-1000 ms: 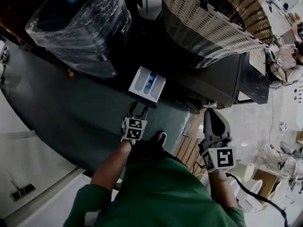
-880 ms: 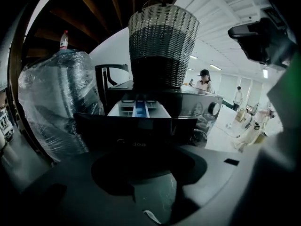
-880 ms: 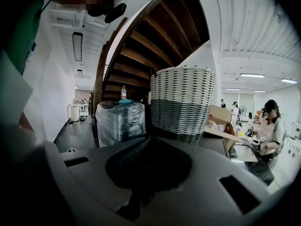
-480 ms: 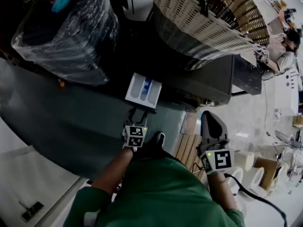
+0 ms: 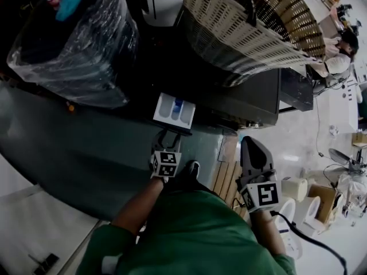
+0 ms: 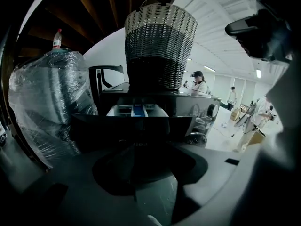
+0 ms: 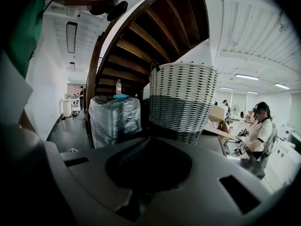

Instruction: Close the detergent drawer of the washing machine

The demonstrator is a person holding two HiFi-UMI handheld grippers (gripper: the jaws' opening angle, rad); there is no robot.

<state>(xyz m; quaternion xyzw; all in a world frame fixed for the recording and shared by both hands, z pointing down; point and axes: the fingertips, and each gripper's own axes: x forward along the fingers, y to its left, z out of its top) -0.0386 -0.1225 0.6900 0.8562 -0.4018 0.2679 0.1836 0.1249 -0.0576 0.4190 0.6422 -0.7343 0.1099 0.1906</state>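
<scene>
Facing the detergent drawer, which juts open from the front edge of the washing machine, the left gripper sits with jaws apart, seemingly touching its dark face, so a straight inward push should follow; the right gripper hangs aside, jaws together, empty.

A small word sits on the drawer front, too dim to read. The bottle label is too tiny.
</scene>
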